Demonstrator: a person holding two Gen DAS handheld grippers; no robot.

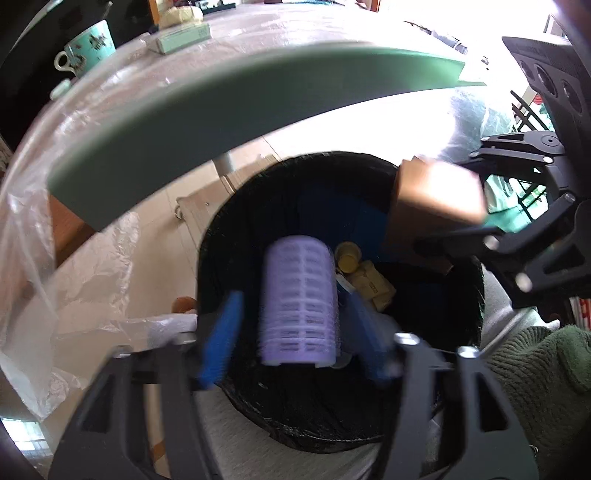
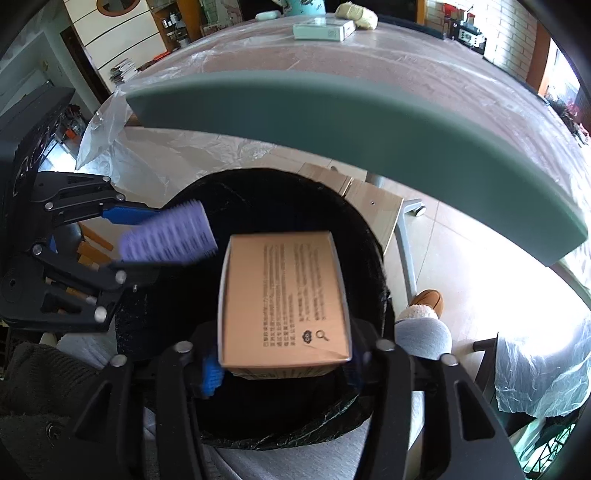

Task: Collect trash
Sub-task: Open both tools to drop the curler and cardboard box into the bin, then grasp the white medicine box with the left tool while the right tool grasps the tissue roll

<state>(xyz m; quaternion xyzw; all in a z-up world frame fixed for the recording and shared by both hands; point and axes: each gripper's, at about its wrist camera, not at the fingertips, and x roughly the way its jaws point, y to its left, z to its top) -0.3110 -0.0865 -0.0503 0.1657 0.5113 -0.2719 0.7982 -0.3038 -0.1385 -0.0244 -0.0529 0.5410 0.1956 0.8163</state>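
**A:** Roller, purple, between left gripper pads, right over the black-lined bin. Pads spread, not pressing on it. Let go, by the look.
**B:** Box?
**A:** Brown, printed, between right gripper pads, over the same bin. Blurred, but pads look clear of its sides, so released too.
**B:** Step?
**A:** Drop-off. Probably both pieces falling in. Yellow scraps already at the bottom.
**B:** Next?
**A:** Lift both grippers, dodge the green table edge overhead, fetch more. Small carton and yellow lump on the tabletop. Trash or not, can't tell.
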